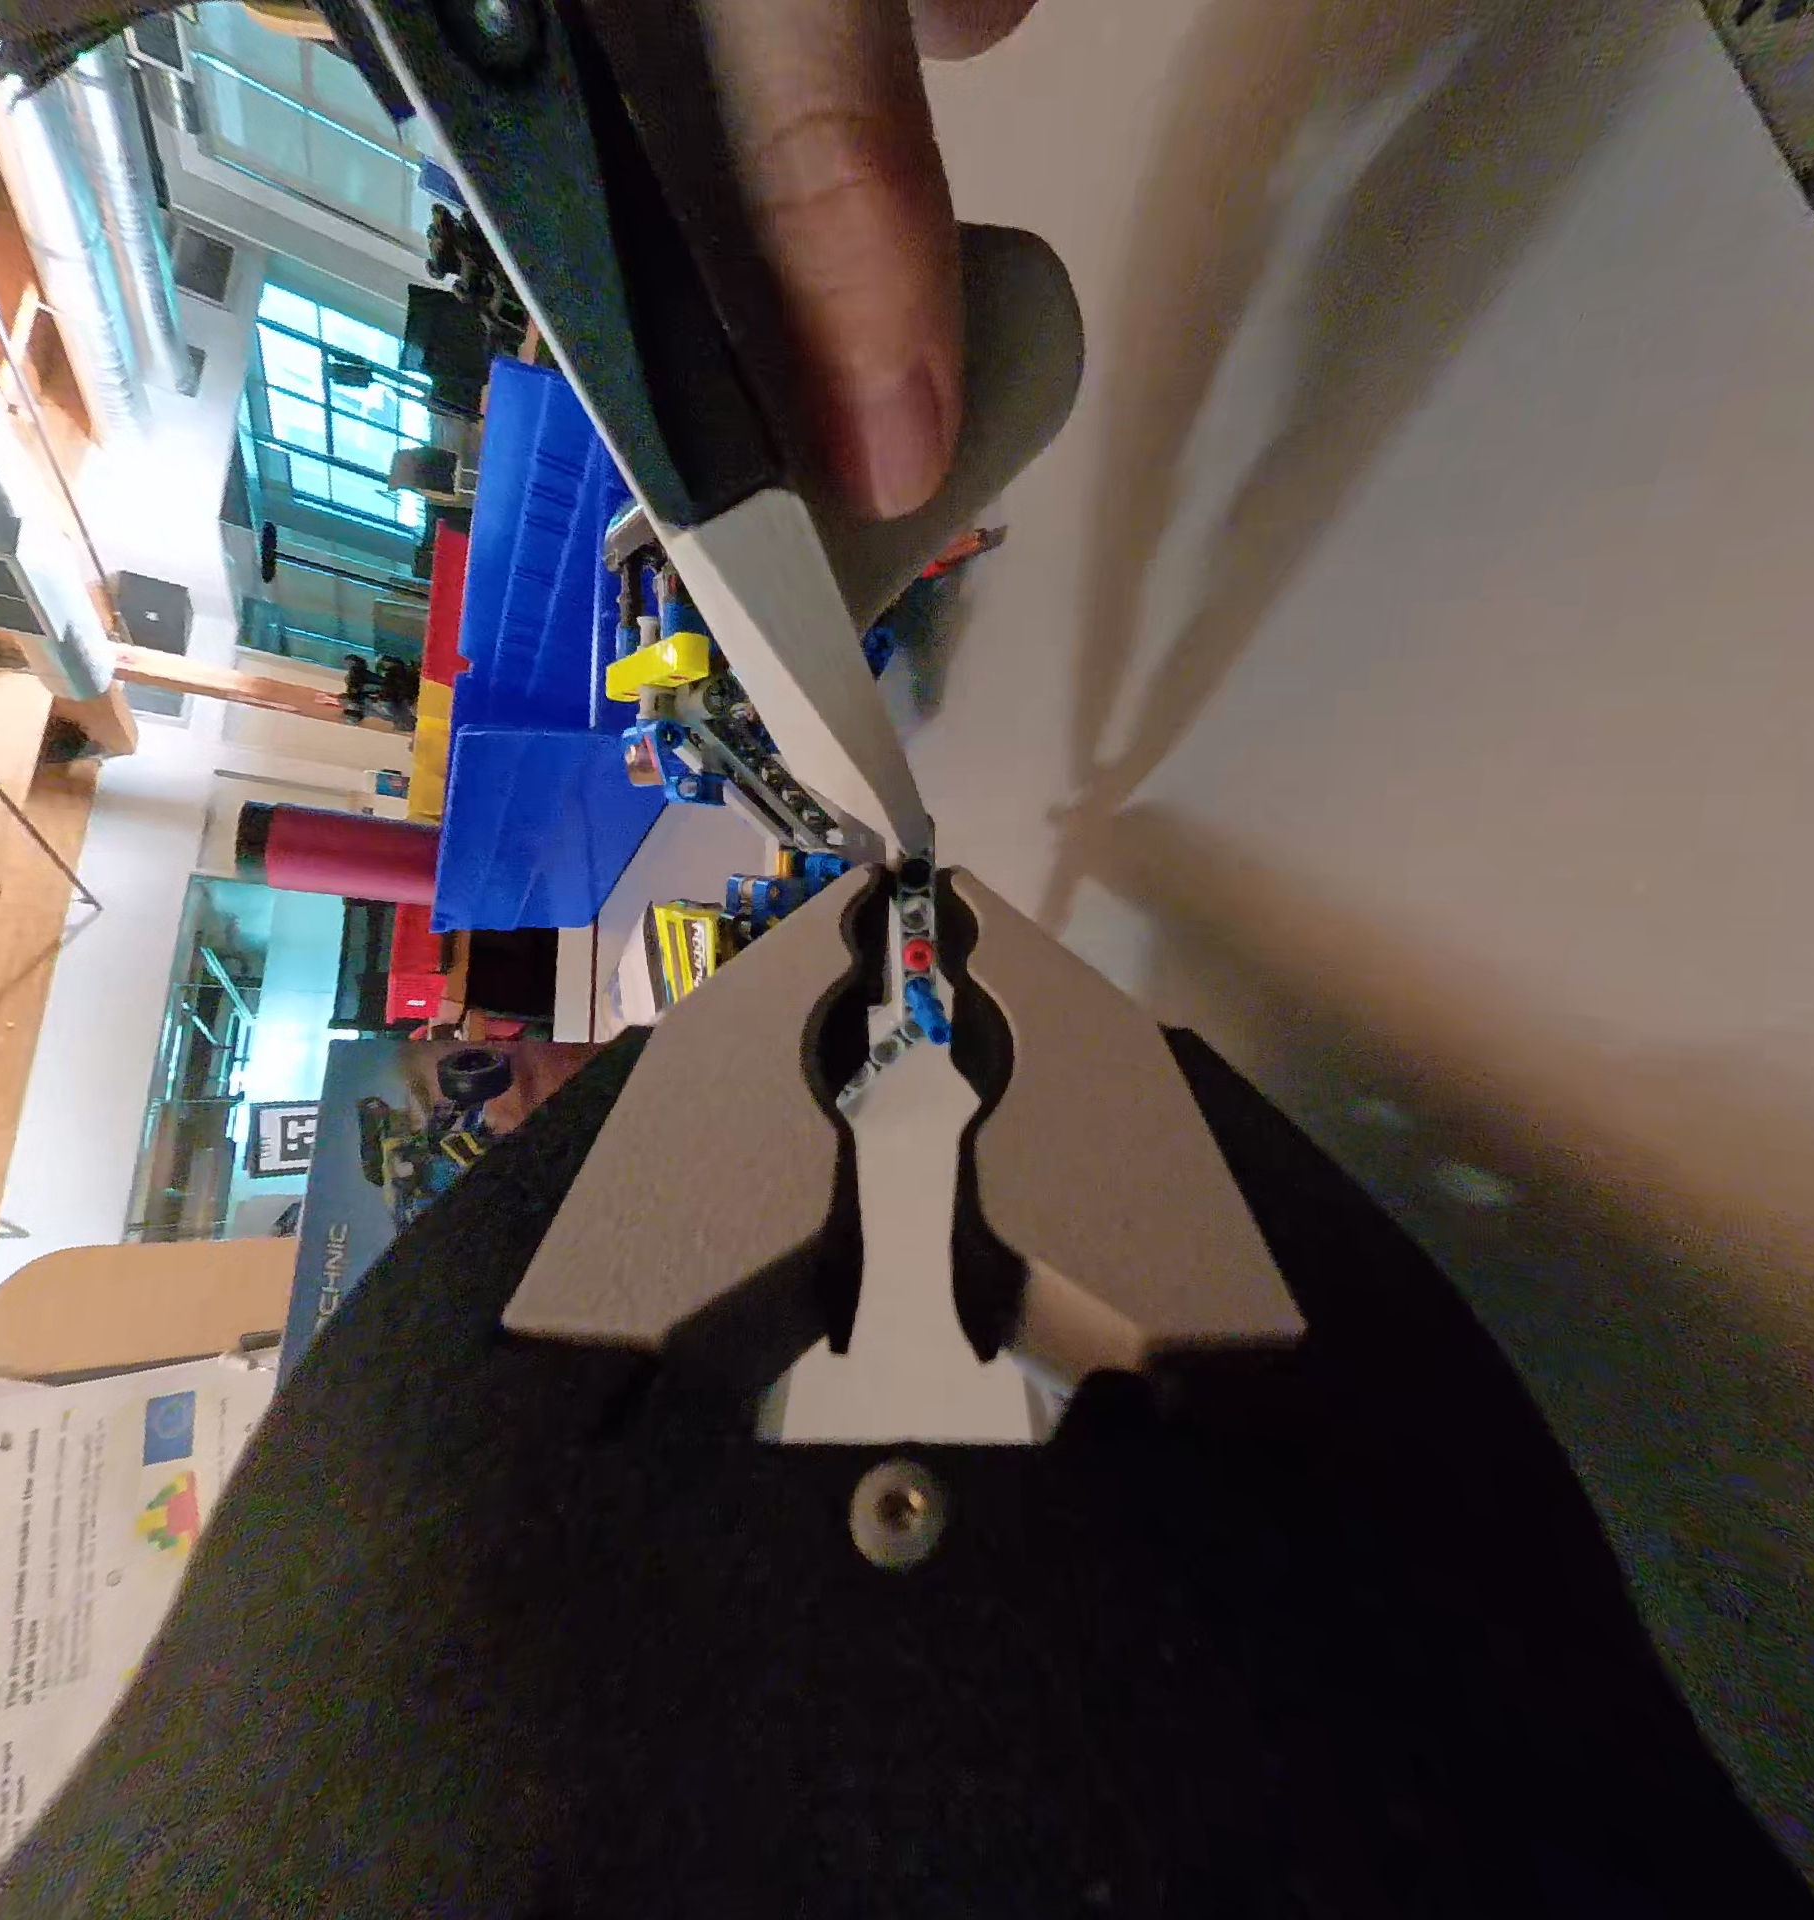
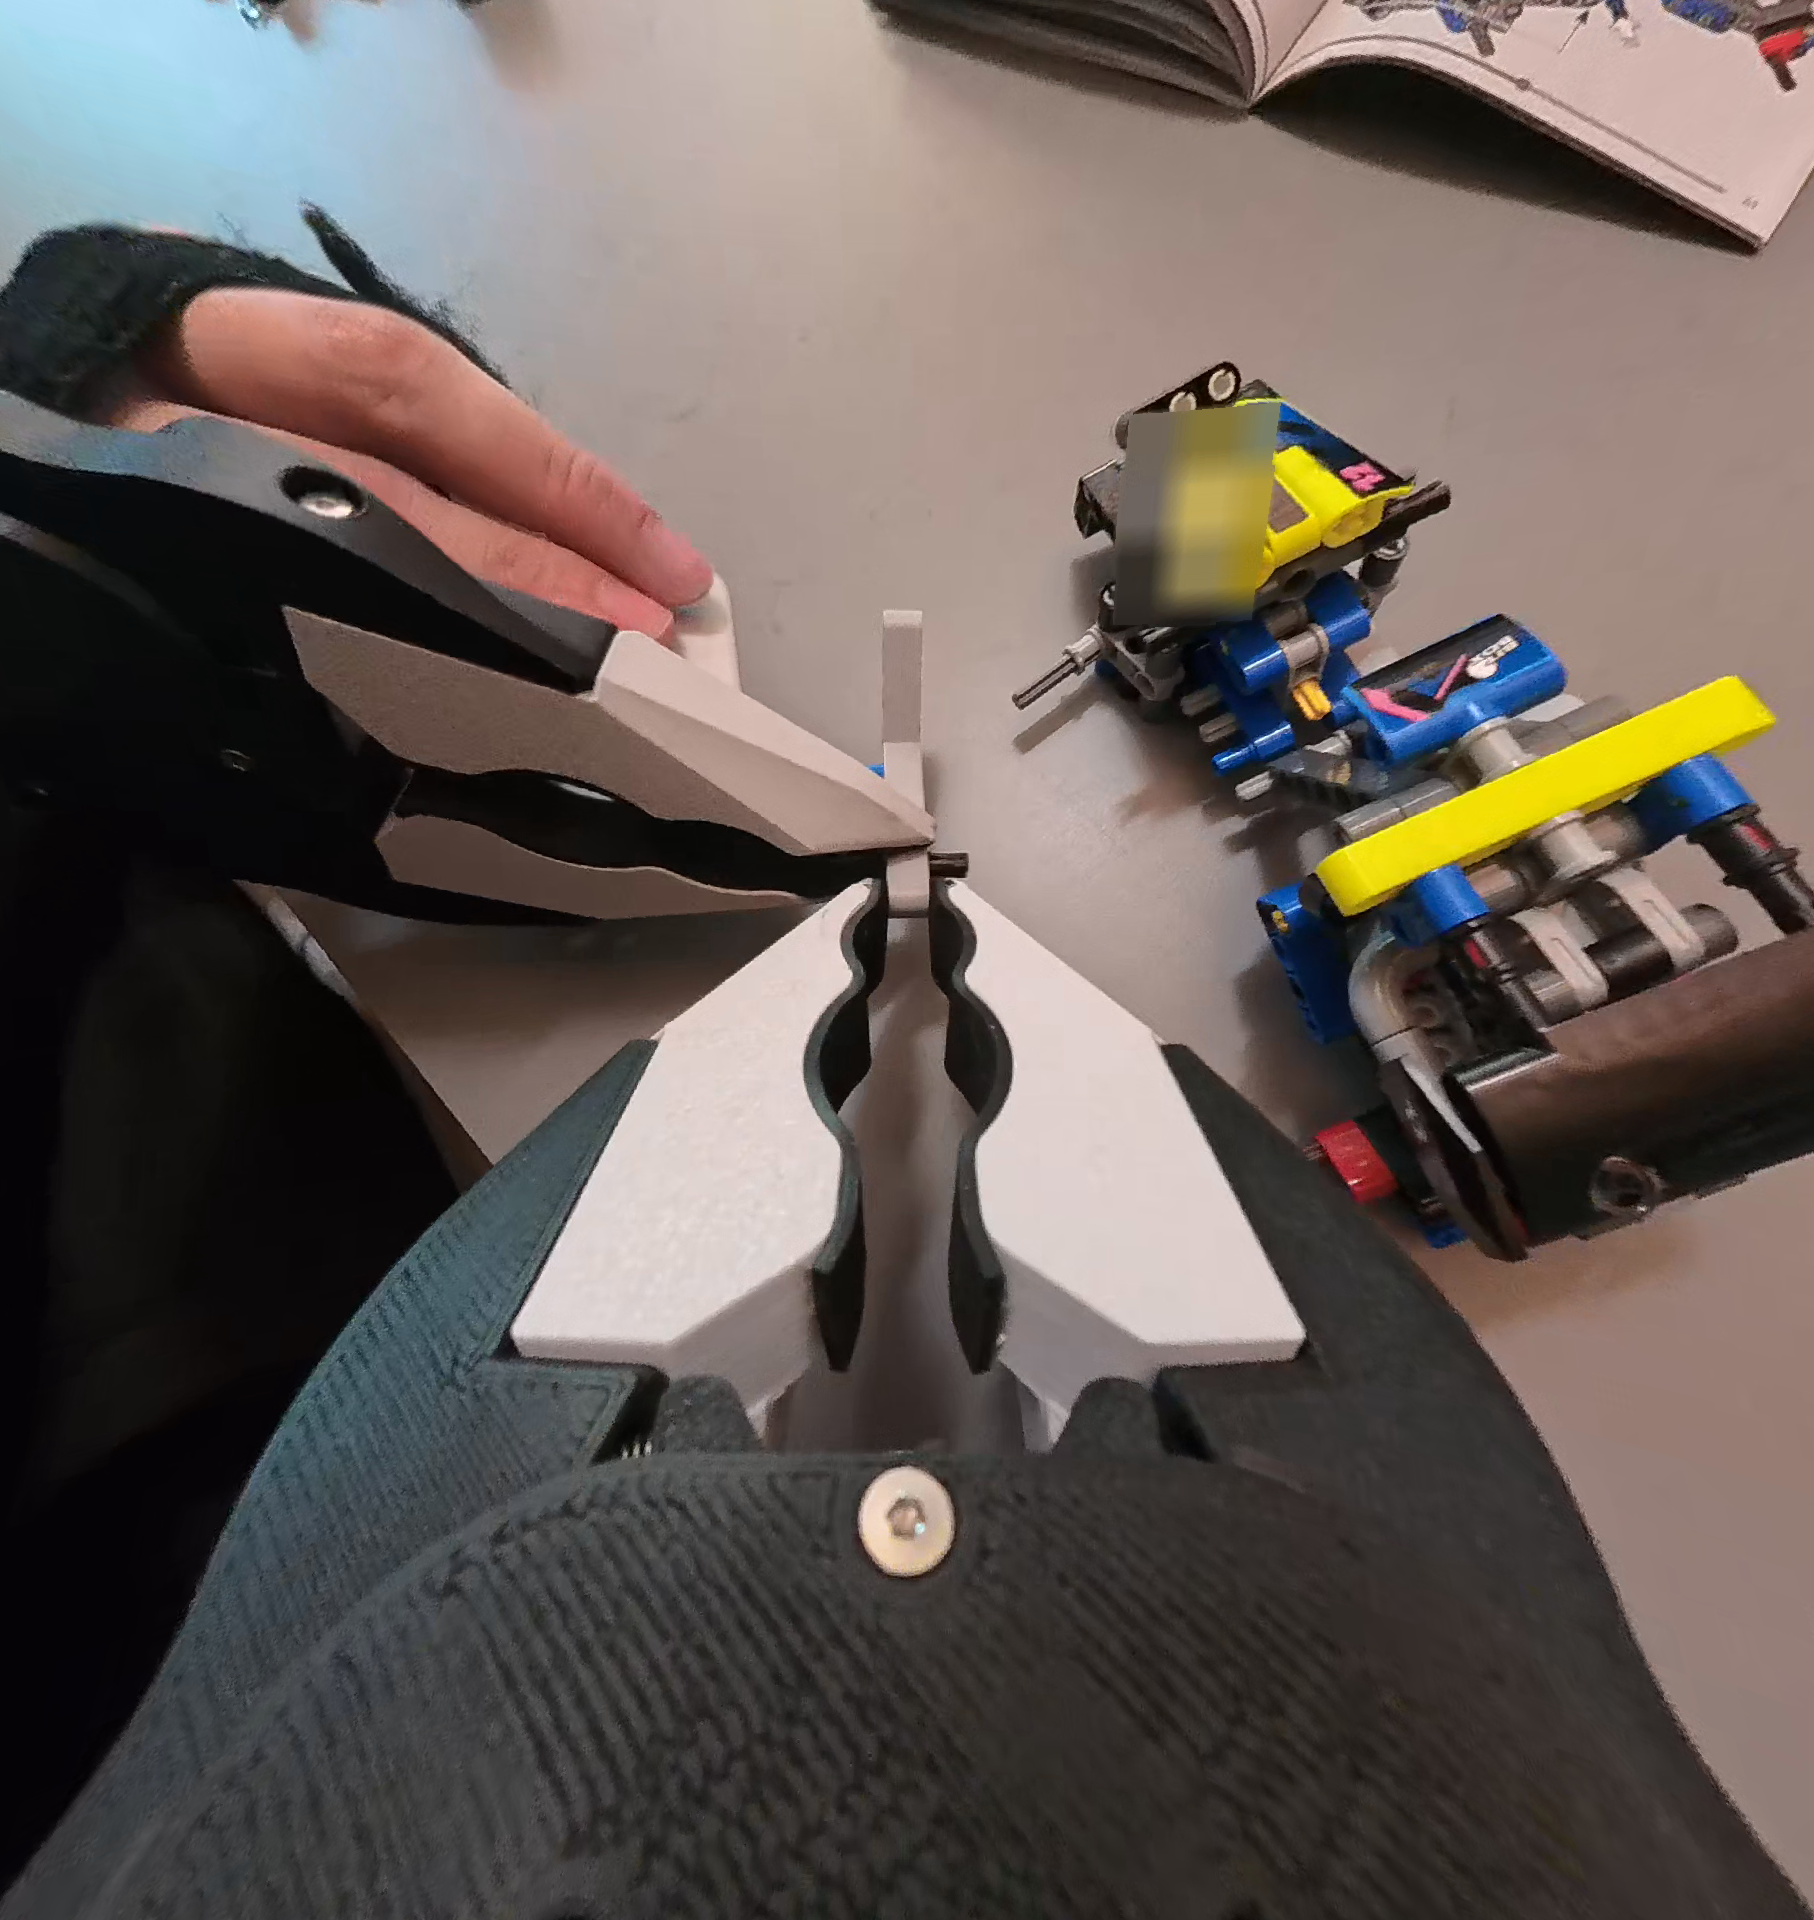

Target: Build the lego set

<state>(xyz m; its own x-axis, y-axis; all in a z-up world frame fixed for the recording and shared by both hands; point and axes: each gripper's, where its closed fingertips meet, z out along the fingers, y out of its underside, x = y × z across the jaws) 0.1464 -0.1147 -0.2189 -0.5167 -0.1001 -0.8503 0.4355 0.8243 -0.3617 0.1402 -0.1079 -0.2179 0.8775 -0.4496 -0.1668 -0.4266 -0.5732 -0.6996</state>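
Right wrist view: right gripper (image 2: 908,888) clamps a grey angled beam (image 2: 903,717) steady while left gripper (image 2: 924,847) pinches a black pin (image 2: 953,861) at its hole, model car (image 2: 1485,831) nearby on table (image 2: 674,260).

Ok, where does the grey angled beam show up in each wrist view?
Left wrist view: the grey angled beam is at centre, holes facing the camera, between the left gripper fingertips.
Right wrist view: it is at centre, edge-on, its lower end between the right gripper fingertips.
Shared landmark: the yellow beam on the blue model, left of centre and at right.
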